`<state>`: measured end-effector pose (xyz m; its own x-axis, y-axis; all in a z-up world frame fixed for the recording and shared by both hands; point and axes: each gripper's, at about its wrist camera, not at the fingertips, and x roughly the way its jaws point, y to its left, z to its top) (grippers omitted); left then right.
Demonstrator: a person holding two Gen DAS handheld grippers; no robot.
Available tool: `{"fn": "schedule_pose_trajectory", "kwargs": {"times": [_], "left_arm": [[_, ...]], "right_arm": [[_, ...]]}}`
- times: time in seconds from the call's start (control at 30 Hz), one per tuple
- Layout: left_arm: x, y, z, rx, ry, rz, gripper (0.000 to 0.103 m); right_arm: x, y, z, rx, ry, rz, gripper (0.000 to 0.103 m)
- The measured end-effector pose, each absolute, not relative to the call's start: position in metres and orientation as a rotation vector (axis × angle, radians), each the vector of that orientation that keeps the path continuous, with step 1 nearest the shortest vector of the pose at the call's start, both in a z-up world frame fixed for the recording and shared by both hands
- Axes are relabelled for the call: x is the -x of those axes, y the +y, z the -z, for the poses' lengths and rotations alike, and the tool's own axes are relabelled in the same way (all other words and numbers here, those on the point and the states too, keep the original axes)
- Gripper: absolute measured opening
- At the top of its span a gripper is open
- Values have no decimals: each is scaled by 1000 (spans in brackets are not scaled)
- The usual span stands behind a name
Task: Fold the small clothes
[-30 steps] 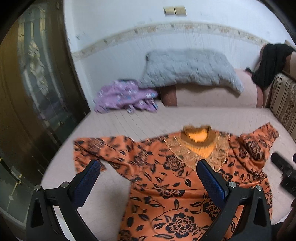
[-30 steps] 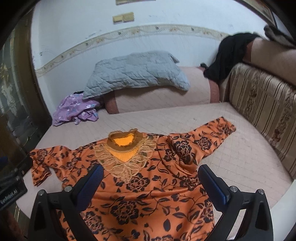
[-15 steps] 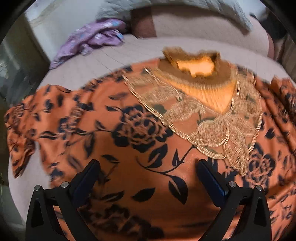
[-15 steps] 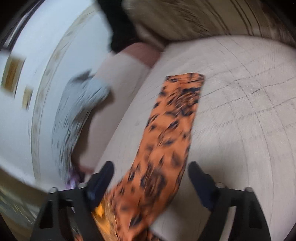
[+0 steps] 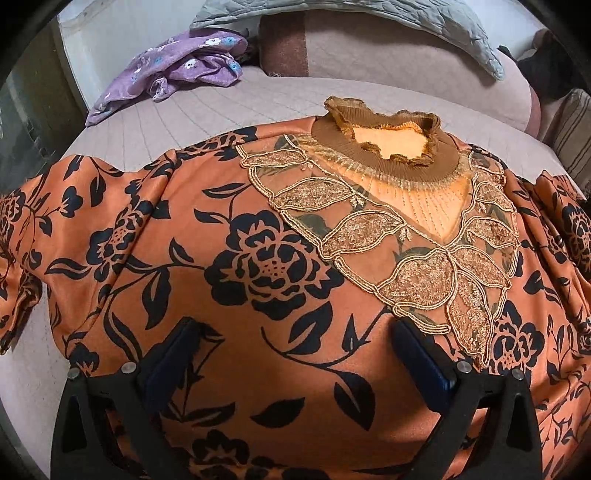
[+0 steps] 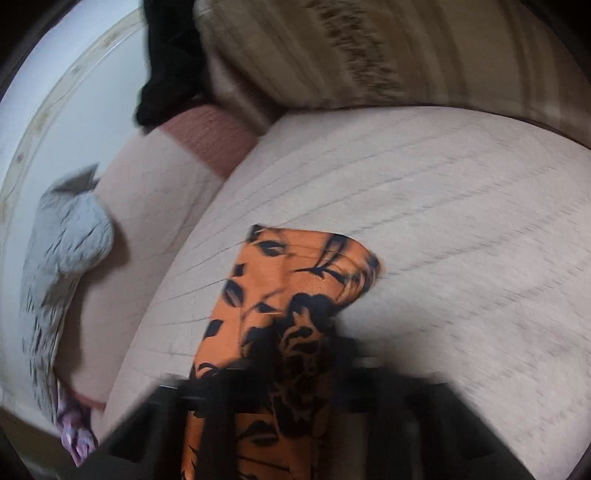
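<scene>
Pinching the sleeve (image 6: 295,280) after just closing, the right gripper (image 6: 280,373) grips orange floral cloth. Left gripper (image 5: 293,345) hovers spread over the blouse (image 5: 258,258), spread flat on the bed (image 5: 258,103); purple garment (image 5: 177,70) at eleven o'clock.

This is looking like a room in a home, a bedroom or sitting room, with a wide bed (image 5: 295,99) covered in pale quilted cloth taking up most of the view. A grey quilted blanket (image 5: 369,14) is lying over a pink bolster (image 5: 369,55) against the white wall, and a crumpled purple flowered garment (image 5: 177,66) is sitting beside it. A striped upholstered cushion (image 6: 406,48) and a dark garment (image 6: 170,62) are lining the far side.
</scene>
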<state>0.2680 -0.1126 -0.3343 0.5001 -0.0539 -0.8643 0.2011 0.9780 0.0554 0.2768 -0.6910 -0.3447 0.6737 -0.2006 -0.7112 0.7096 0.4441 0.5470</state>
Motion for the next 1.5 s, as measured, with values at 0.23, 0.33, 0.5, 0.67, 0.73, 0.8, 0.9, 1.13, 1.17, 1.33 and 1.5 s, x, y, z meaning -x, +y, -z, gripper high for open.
{"fn": "schedule_pose_trajectory", "kwargs": {"times": [0.23,0.33,0.5,0.67,0.73,0.8,0.9,1.13,1.17,1.33,1.5], "left_arm": [[-280,-101,316,-144,1041,146,103],[-278,-86,296,-122,979,120,103],[-276,-54,273,-54,925,77,103],[-271,-17,266,44,932,81,103],[-266,-9,270,66,947,102,103],[-265,-3,273,95,964,120,103],[-261,-3,274,131,978,172,103],[-250,-41,265,158,968,404,103],[-250,-48,265,156,977,420,103],[-257,-64,280,188,1074,480,88],[-264,-74,297,262,1168,569,60]], "right_arm": [[-271,-649,278,-934,458,409,7],[-258,-603,234,-911,403,246,7],[-239,-507,198,-876,401,20,7],[-242,-407,237,-900,553,-147,7],[-244,-372,269,-879,660,-149,7],[-252,-349,297,-852,784,-154,11],[-249,-320,332,-845,984,-194,19],[-183,-342,282,-909,723,-285,92],[-180,-348,274,-904,687,-272,92],[-169,-391,279,-918,661,-104,52],[-176,-424,297,-1013,687,-21,51]]}}
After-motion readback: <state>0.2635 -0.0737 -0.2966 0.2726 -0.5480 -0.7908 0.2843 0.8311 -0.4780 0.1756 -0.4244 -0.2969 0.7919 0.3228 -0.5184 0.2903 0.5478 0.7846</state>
